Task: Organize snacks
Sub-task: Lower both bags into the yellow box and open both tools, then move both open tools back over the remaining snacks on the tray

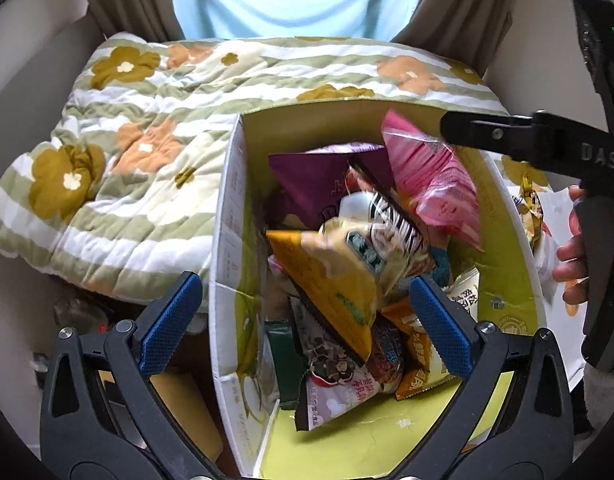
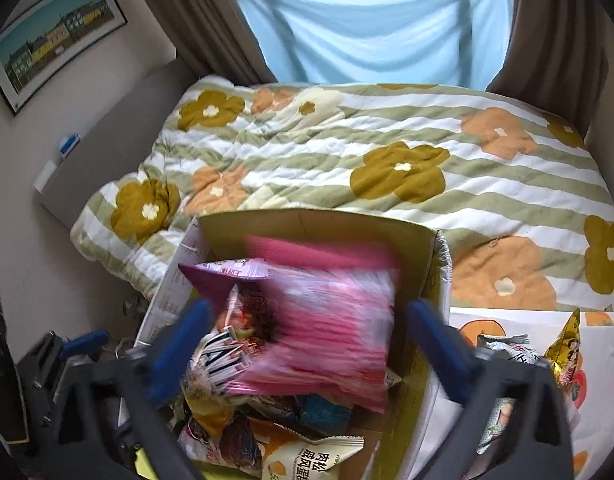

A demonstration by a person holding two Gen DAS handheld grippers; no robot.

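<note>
An open cardboard box (image 1: 227,216) with a yellow-green inside stands against the bed, filled with several snack packets. My left gripper (image 1: 305,316) hangs open over its near end; a yellow packet (image 1: 331,280) lies below, between the blue pads, untouched by them. A pink packet (image 1: 435,188) leans in the far right corner. From the right, a black finger (image 1: 479,132) of my right gripper reaches over that corner. In the right wrist view my right gripper (image 2: 307,348) is open above the box (image 2: 319,220). The blurred pink packet (image 2: 319,320) sits between its pads, clear of both.
A striped quilt (image 2: 387,152) with flower prints covers the bed behind the box. Loose snack packets (image 2: 567,344) lie on a fruit-print sheet to the box's right. A person's hand (image 1: 571,248) holds the right gripper. Curtains and a framed picture (image 2: 55,40) are at the back.
</note>
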